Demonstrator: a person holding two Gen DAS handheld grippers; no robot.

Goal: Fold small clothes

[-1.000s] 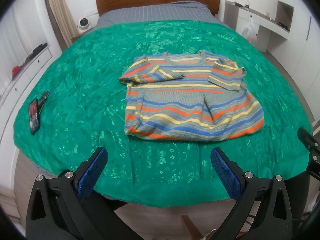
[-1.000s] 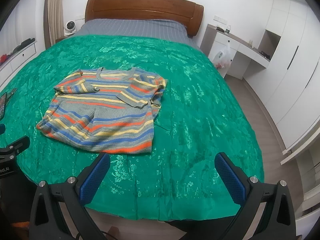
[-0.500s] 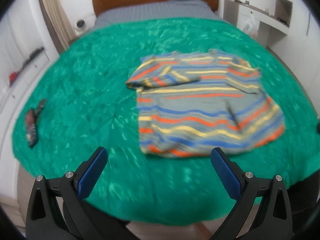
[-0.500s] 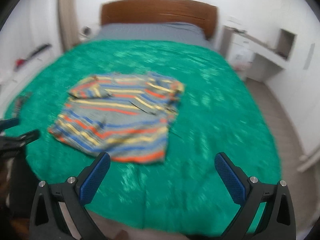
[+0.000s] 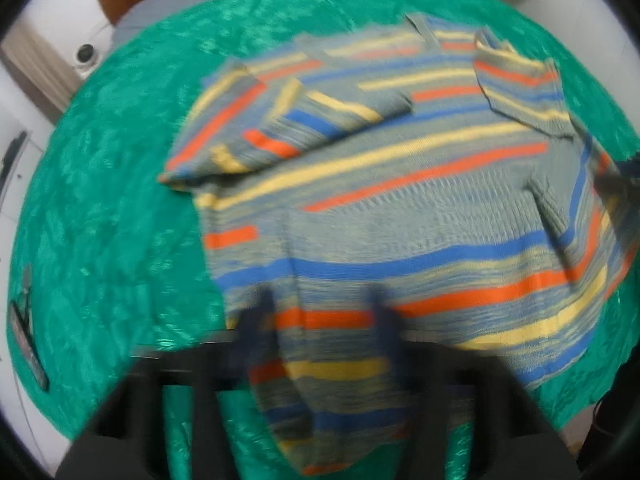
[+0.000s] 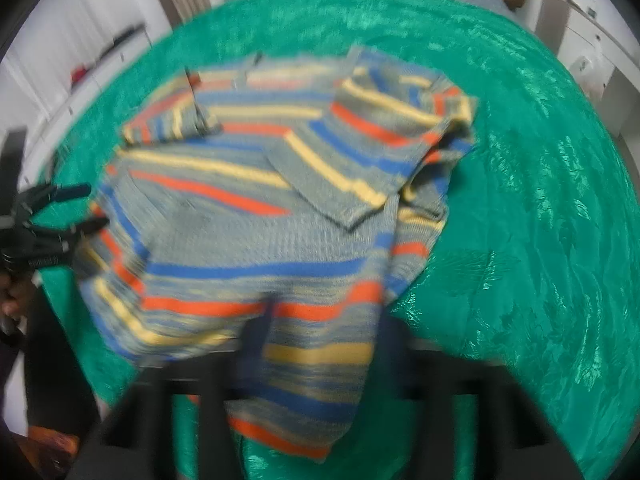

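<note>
While the striped sweater point(image 5: 380, 208) was spread on the green bedspread point(image 5: 120, 208) with both sleeves already folded in over the chest, its hem edge was seen nearest the person and its collar toward the headboard, so the long axis ran away from both grippers. Left to right: a dark phone-like object point(image 5: 28, 344) was noted at the bedspread's left edge, well apart from the garment. The left gripper point(image 5: 320, 328) was seen over the hem's left corner, its jaws just closed from wide spread down to a narrow gap, with a bunch of hem fabric between them and hanging toward the camera; it was judged to be pinching that corner, though blur kept pad contact from being confirmed. The right gripper point(image 6: 324, 340) was seen at the hem's right corner, likewise just closed, with striped fabric gathered between its fingers. Each hand was thus nearest its own corner. The next move was judged to be a lift of the hem forward toward the collar, folding the body in half. An uneven lift was flagged as a risk: the folded sleeves could be dragged out.
</note>
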